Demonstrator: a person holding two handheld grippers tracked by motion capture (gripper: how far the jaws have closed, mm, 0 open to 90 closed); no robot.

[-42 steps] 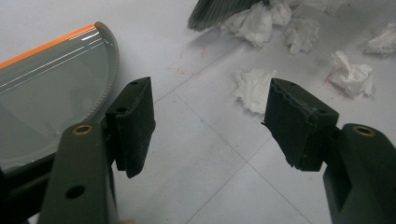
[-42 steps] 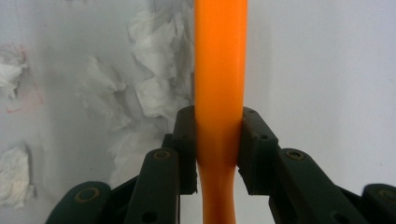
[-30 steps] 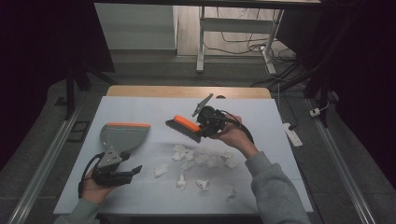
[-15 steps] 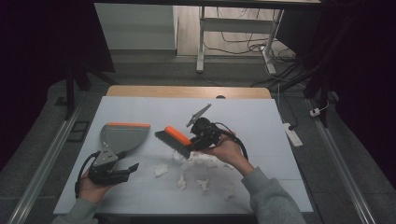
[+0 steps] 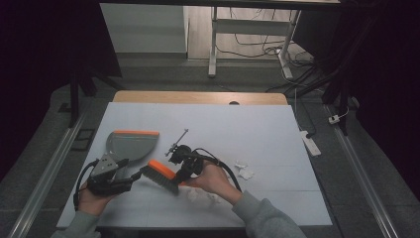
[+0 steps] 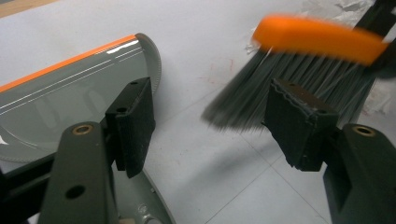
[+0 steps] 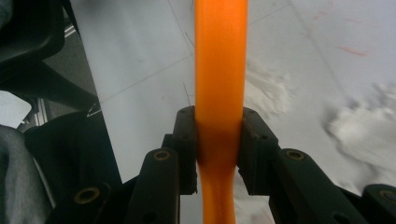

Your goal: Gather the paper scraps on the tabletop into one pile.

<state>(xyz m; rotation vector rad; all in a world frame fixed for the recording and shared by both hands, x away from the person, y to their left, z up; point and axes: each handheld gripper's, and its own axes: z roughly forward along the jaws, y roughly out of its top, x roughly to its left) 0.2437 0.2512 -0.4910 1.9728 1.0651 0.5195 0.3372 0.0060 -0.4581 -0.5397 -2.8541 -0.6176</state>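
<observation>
The right gripper (image 7: 218, 140) has its jaws clamped on the orange handle of the brush (image 5: 162, 174), which runs straight up between them in the right gripper view. The left gripper (image 6: 215, 121) has its jaws spread wide with nothing between them. The brush's grey bristles hang just beyond its right jaw, over the counter (image 5: 257, 124). The dustpan (image 6: 70, 93) lies behind its left jaw. White scraps (image 5: 243, 171) lie near the right hand (image 5: 214, 177).
</observation>
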